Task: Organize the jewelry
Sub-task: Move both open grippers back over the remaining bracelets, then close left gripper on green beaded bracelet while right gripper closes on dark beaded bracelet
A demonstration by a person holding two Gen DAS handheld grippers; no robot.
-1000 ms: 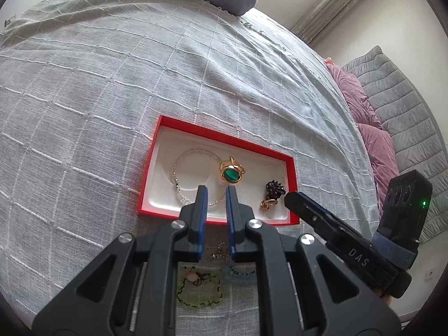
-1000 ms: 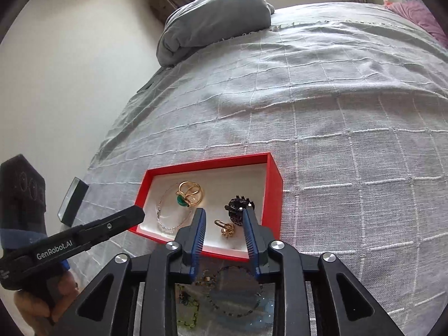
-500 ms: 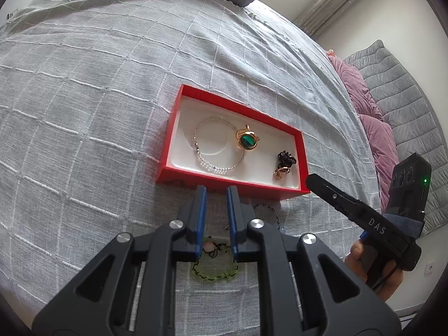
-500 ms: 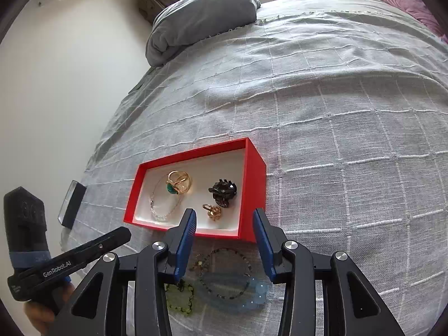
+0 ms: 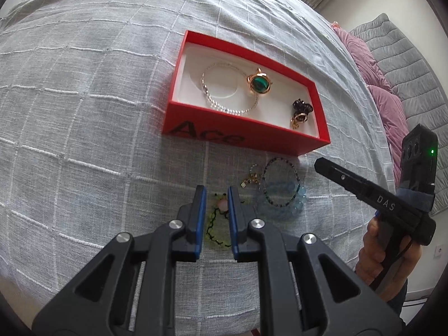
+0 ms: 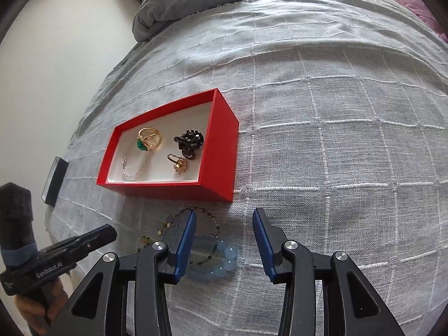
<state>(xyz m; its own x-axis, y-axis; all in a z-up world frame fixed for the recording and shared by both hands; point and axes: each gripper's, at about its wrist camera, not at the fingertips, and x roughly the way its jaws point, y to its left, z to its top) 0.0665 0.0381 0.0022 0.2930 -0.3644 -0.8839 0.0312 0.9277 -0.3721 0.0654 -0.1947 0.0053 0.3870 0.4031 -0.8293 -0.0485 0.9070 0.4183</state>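
A red box lies on the grey bedspread. It holds a silver chain bracelet, a gold ring with a green stone, a dark hair clip and a small gold earring. In front of the box lie a pale blue bead bracelet, a dark bead bracelet, a small gold piece and a green cord with a pink bead. My left gripper is narrowly open above the green cord. My right gripper is wide open over the blue bracelet.
A grey pillow lies at the head of the bed. Pink cushions and a grey quilted headboard are on the right. A dark flat object sits at the bed's left edge.
Both grippers have pulled back from the box toward the loose jewelry in front of it. The right gripper's jaws have opened wide. The left gripper's gap has widened slightly.
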